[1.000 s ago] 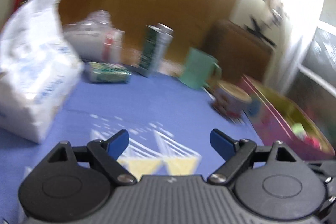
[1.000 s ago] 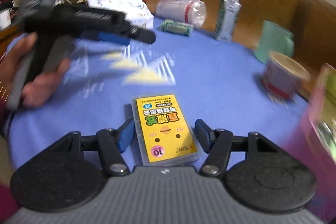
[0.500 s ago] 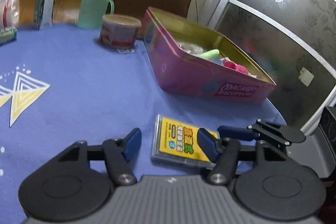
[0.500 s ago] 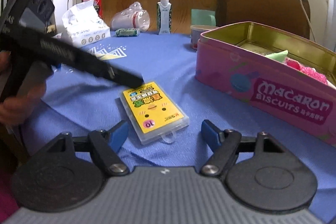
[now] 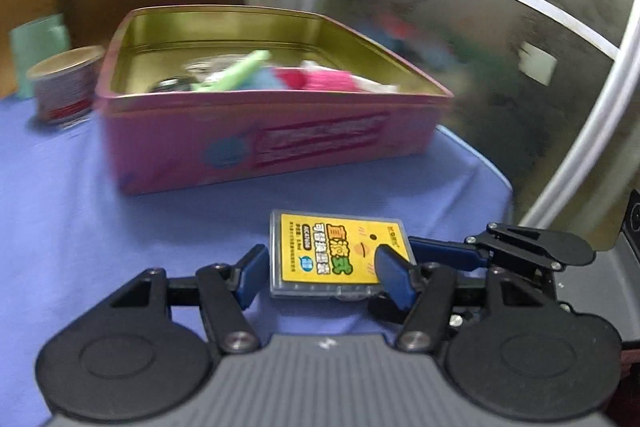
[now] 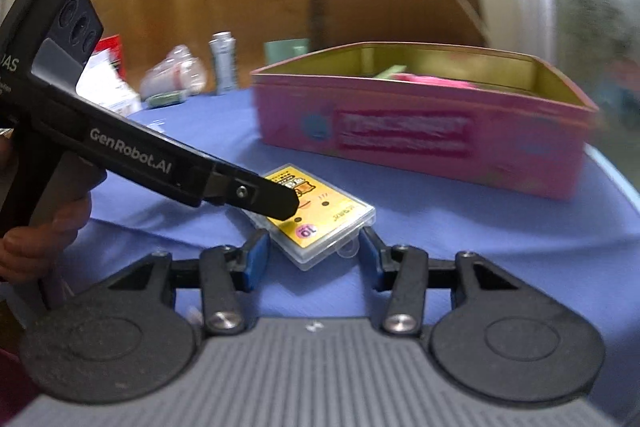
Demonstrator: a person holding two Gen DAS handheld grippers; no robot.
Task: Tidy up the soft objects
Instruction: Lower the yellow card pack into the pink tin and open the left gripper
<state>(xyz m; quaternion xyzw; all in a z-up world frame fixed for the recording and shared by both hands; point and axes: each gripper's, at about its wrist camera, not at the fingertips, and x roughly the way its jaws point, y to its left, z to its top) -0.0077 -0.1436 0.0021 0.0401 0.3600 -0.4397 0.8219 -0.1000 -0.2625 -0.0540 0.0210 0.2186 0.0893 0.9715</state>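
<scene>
A flat clear case with a yellow card [image 5: 334,253] lies on the blue tablecloth [image 5: 120,227] near its front edge. My left gripper [image 5: 324,273] is open, its fingers on either side of the case. My right gripper [image 6: 314,259] is open too and straddles the case's near corner [image 6: 320,215]. The left gripper's body [image 6: 132,155] crosses the right wrist view above the case. Behind the case stands an open pink biscuit tin [image 5: 256,131] holding green, blue and pink soft items [image 5: 280,75].
A paper cup [image 5: 64,85] and a green mug [image 5: 36,47] stand left of the tin. Far back in the right wrist view are a carton [image 6: 224,61], plastic bags [image 6: 172,77] and a red box [image 6: 110,55]. The table edge drops off at the right [image 5: 500,187].
Both grippers have moved closer to the yellow case. The left swung from the far table to face the tin, and now straddles the case. Both stay open.
</scene>
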